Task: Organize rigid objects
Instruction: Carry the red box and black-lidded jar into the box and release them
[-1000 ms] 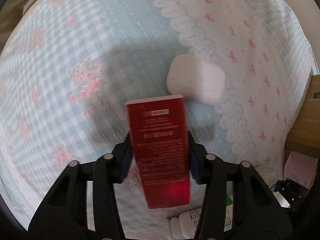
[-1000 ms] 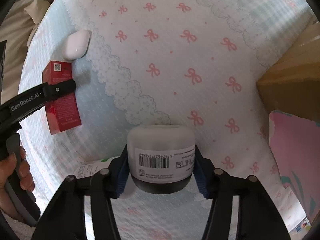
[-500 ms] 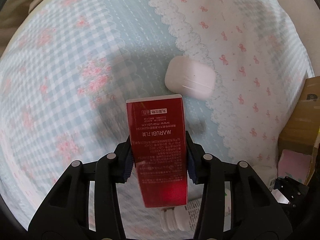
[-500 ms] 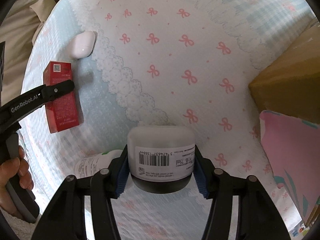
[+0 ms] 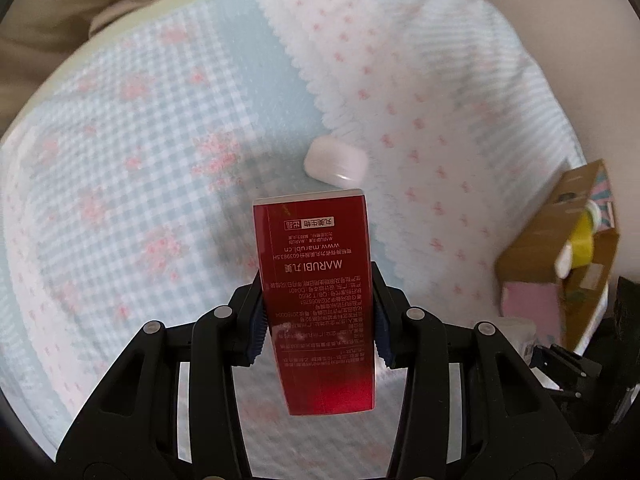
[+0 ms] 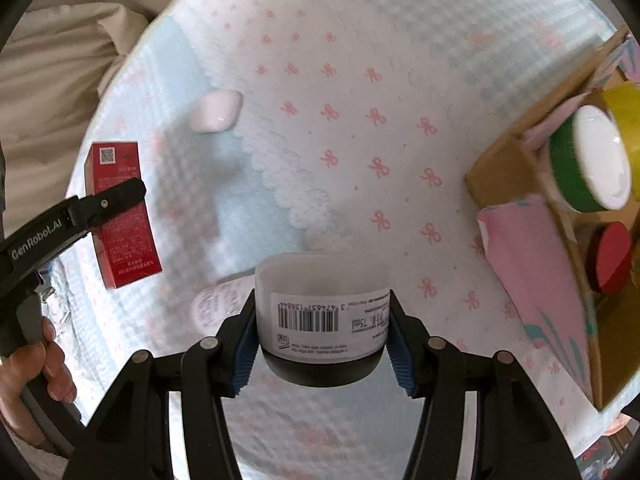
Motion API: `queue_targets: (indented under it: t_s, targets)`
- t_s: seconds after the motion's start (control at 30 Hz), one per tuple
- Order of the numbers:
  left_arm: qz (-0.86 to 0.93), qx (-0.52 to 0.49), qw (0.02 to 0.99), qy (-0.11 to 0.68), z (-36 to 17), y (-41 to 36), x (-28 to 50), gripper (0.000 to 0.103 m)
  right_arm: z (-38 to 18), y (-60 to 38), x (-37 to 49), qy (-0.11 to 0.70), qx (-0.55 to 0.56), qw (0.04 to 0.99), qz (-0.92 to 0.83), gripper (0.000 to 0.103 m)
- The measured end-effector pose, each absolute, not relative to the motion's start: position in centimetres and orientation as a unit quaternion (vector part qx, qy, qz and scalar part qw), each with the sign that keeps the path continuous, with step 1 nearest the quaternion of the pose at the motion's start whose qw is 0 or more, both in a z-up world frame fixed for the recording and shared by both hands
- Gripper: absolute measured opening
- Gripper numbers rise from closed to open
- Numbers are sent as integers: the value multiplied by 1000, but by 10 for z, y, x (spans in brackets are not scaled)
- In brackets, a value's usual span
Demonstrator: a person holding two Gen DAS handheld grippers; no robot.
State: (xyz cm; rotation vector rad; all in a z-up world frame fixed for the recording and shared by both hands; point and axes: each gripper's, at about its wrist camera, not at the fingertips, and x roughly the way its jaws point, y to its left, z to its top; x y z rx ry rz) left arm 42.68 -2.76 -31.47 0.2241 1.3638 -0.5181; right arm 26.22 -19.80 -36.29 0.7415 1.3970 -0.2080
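Note:
My left gripper [image 5: 318, 316] is shut on a red carton [image 5: 316, 296] and holds it above the bedspread; the carton also shows at the left of the right wrist view [image 6: 120, 216]. My right gripper [image 6: 322, 332] is shut on a white jar [image 6: 322, 312] with a barcode label and a dark base. A white earbud case [image 5: 335, 162] lies on the bedspread beyond the carton; it also shows in the right wrist view [image 6: 216, 111]. A white bottle [image 6: 218, 304] lies on the bed, partly hidden behind the jar.
A cardboard box [image 6: 516, 152] stands at the right, holding a green-rimmed white lid [image 6: 588, 164], a yellow item [image 6: 626, 112] and a red disc [image 6: 610, 258]. The box also shows in the left wrist view [image 5: 540, 248]. Beige bedding [image 6: 52, 72] lies beyond the bedspread [image 6: 360, 60].
Both grippers have risen and pulled back with their loads. The earbud case looks smaller and farther. The open cardboard box and its contents have come into view on the right.

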Motion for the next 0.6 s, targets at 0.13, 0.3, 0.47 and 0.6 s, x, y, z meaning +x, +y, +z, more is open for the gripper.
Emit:
queue_targets:
  t_s: [0.13,0.3,0.47,0.6]
  targets:
    - [-249,98,748,608,-281,-16,407,39,-323,-200,242,603,338,717,-91,52]
    - [-271,80,753,594,-237,-19,373,39,-271,-204,213,575,338,739,-95,52]
    - [-296,69,756,580,-198,-35,335,39,-217,-218,175,548,332,760,-104,52]
    - [-316,66,759,566,-173,-55,306,39,-192,-234,150,531,327,774,-113,52]
